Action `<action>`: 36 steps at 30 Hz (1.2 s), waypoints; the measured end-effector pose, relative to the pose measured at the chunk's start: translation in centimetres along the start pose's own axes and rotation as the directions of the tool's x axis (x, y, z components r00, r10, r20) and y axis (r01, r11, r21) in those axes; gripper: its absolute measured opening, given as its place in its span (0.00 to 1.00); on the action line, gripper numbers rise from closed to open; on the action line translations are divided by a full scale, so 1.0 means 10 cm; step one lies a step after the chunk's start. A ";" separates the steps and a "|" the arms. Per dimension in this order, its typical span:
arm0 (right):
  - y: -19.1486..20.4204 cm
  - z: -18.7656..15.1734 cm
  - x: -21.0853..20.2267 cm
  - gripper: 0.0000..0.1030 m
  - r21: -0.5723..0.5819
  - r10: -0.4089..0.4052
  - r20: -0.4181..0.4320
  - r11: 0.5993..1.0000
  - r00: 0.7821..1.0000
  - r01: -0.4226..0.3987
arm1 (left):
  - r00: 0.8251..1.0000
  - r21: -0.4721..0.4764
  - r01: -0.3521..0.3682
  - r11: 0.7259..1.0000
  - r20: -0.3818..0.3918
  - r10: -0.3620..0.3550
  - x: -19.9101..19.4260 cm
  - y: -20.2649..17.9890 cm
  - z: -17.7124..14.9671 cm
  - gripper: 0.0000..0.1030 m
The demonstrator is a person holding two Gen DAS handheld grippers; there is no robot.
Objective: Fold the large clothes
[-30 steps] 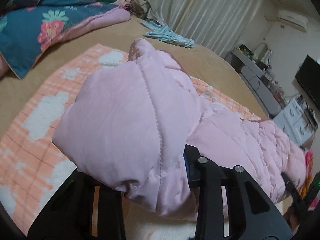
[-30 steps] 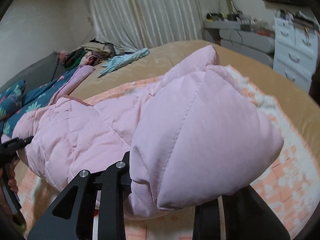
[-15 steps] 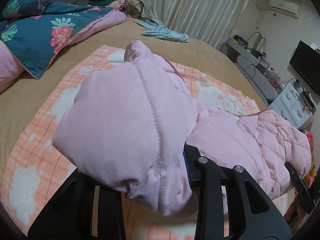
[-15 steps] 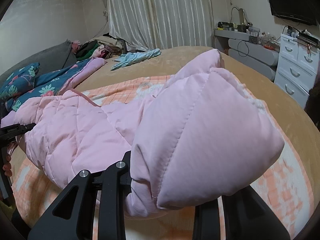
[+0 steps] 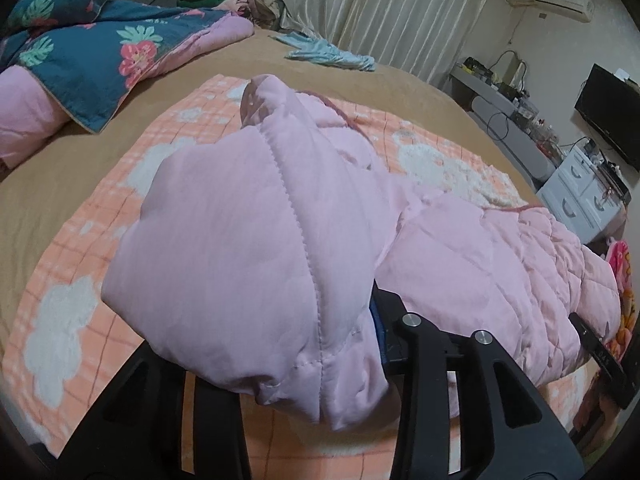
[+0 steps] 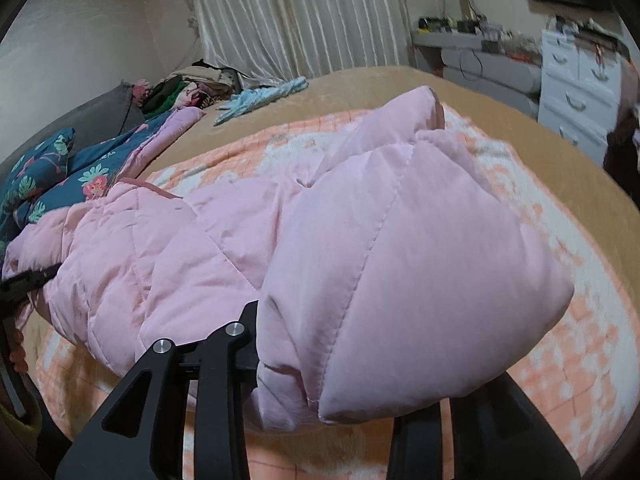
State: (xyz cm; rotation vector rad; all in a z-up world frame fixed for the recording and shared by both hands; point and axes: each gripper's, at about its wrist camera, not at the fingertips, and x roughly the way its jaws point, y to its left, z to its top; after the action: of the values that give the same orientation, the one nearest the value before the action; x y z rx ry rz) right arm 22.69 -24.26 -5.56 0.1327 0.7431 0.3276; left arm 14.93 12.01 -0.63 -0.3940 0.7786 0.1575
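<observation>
Jacket: I have the pink quilted jacket (image 5: 248, 240) by two ends, one in each gripper; its middle sags across the orange checked blanket (image 5: 80, 280) on the bed (image 5: 52, 184).
Left gripper: my left gripper (image 5: 316, 392) is clamped on a puffy end of the jacket, which bulges over the fingers and hides the tips.
Right gripper: my right gripper (image 6: 328, 396) grips the other puffy end the same way, with padding spilling over both fingers.
Where it hangs: the held ends look lifted just above the blanket, while the quilted body between them seems to rest on it.
Step in hand: I judge I am carrying these two ends together or across the body to make a fold.
Risk, slip: the fabric is slick and thick, so I may be pinching only the outer shell; a quick pull could let an end slide out.
Risk, uneven fold: if one hand travels further than the other, the body will twist and the fold will land crooked.
Risk, drag: the resting middle could pull the blanket into wrinkles if I tow rather than lift.
Risk, blind spot: the bulges block both cameras close in, so I cannot see where the edges will land.
Nearby: the floral quilt (image 5: 92, 44) lies well apart, beyond the blanket's far edge.
</observation>
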 end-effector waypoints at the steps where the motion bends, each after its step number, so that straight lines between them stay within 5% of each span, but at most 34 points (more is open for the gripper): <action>1: -0.03 -0.02 0.01 0.35 0.014 0.002 -0.008 1.000 1.000 -0.002 | 1.000 -0.006 -0.001 1.000 -0.010 0.001 0.02 0.02 -0.05 0.31; 12: -0.28 -0.27 0.14 0.60 0.180 0.025 -0.086 0.984 0.996 -0.009 | 0.999 -0.036 -0.014 0.999 -0.041 0.013 0.11 0.18 -0.32 0.47; 17: -0.43 -0.37 0.07 0.75 0.231 0.039 -0.101 0.973 0.994 -0.015 | 0.998 -0.059 -0.023 0.998 -0.064 0.019 0.05 0.25 -0.36 0.73; 22: -0.38 -0.43 -0.13 0.83 0.203 0.010 -0.101 0.979 0.995 0.011 | 0.997 -0.043 -0.044 0.998 -0.061 0.042 -0.12 0.22 -0.43 0.86; 36: -0.17 -0.48 -0.93 0.95 0.086 -0.086 0.052 0.993 0.995 0.082 | 0.999 0.014 -0.042 0.999 0.013 0.042 -0.66 0.07 -0.50 0.91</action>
State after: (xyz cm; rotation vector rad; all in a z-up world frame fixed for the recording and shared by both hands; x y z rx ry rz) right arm 13.43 -28.97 -3.47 0.1887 0.7059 0.2116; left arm 6.77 10.70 0.65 -0.3629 0.7757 0.1932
